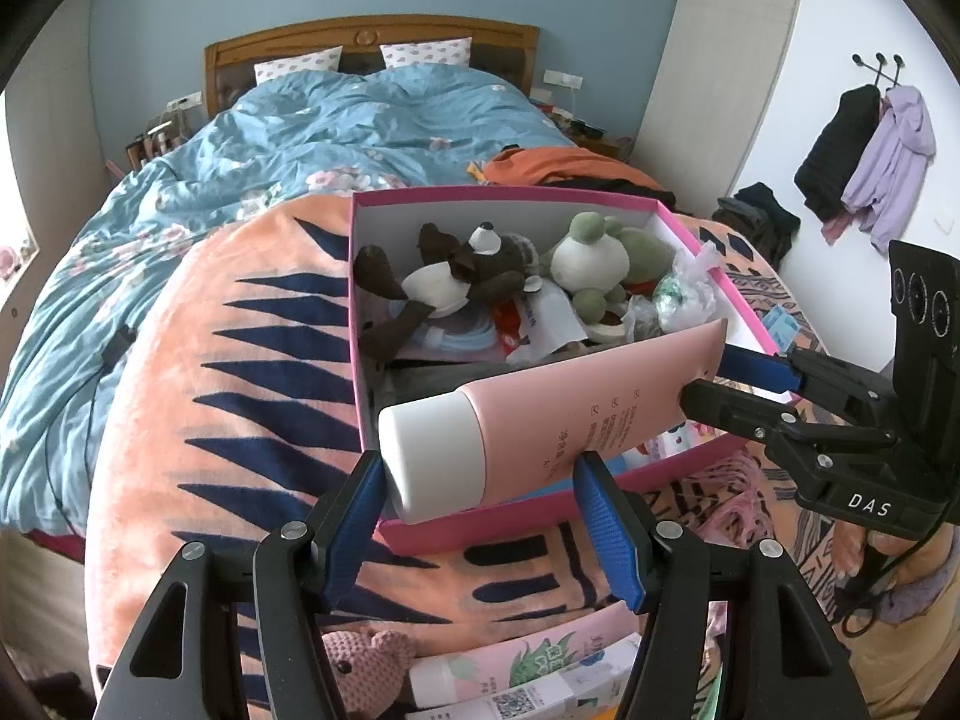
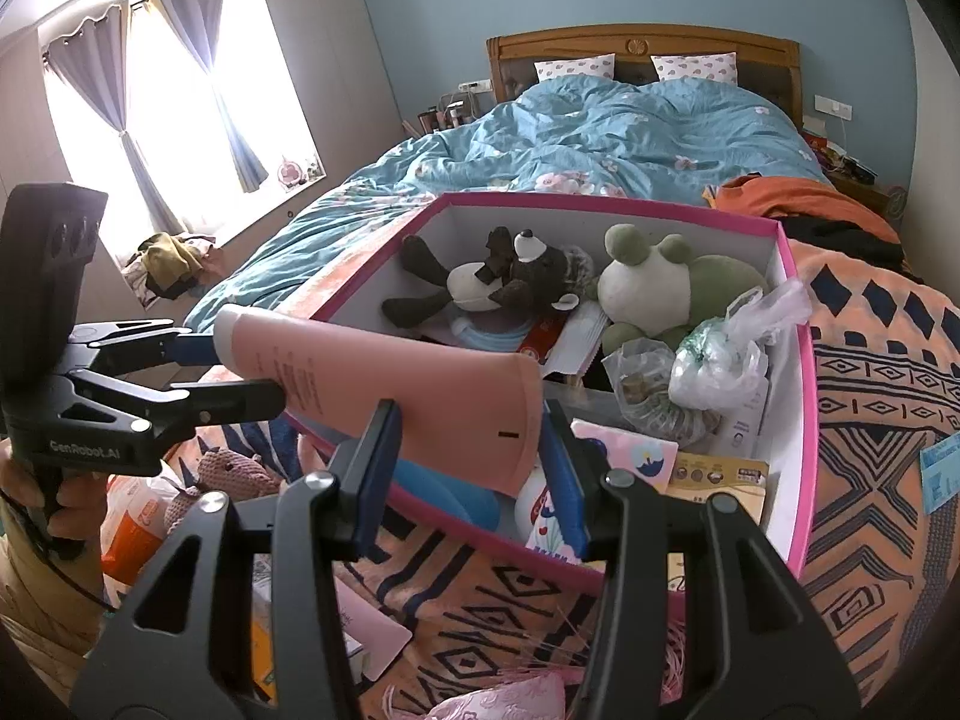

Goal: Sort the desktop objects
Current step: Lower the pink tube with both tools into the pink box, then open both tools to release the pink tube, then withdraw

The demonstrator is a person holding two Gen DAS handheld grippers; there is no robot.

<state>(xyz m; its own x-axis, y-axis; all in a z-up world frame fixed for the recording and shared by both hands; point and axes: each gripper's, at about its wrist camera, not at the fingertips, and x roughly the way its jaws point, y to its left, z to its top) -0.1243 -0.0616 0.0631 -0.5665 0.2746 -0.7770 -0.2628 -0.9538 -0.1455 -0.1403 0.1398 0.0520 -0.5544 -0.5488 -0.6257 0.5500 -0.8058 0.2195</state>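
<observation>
A pink tube with a white cap (image 1: 540, 414) hangs over the near edge of a pink box (image 1: 510, 510). My left gripper (image 1: 480, 480) is shut on its cap end. My right gripper (image 2: 468, 438) is shut on its flat crimped end (image 2: 480, 420). In the left wrist view the right gripper (image 1: 714, 375) comes in from the right. In the right wrist view the left gripper (image 2: 240, 369) comes in from the left. The box (image 2: 804, 360) holds a brown plush (image 1: 444, 282), a green frog plush (image 1: 600, 258), plastic bags and packets.
The box sits on an orange patterned blanket (image 1: 228, 420) on a bed with a blue duvet (image 1: 300, 138). A knitted pink toy (image 1: 366, 666) and packets (image 1: 528, 678) lie in front of the box. Orange clothes (image 2: 798, 204) lie behind it.
</observation>
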